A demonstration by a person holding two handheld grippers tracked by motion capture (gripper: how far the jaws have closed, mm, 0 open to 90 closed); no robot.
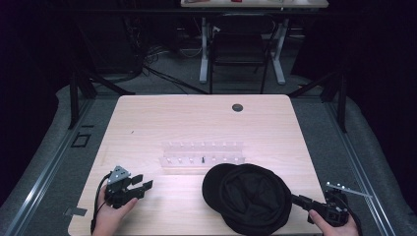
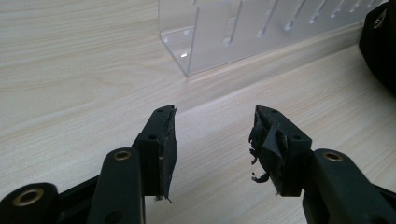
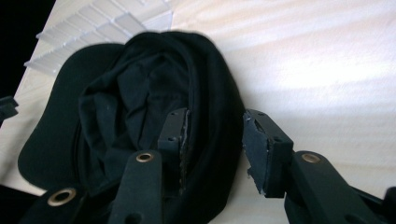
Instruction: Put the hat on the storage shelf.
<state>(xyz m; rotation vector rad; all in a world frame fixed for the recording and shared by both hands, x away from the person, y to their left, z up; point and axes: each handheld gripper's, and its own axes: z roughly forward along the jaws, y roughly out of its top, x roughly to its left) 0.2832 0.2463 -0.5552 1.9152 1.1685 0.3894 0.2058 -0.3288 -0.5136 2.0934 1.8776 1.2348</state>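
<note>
Matt black cloth cap [image 1: 248, 196], clear glossy plastic rack [image 1: 202, 152], pale wood table [image 1: 162, 118].

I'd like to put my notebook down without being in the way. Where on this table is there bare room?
The far half of the table, beyond the clear slotted rack, is bare apart from a small dark round spot. The strip left of the rack is free too. The near edge is crowded: left gripper, black cap, right gripper.

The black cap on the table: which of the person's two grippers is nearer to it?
Right. The right gripper is at the black cap, its open jaws astride the cap's rim. The left gripper sits open over bare table off the cap's left side, with a clear gap between them.
</note>
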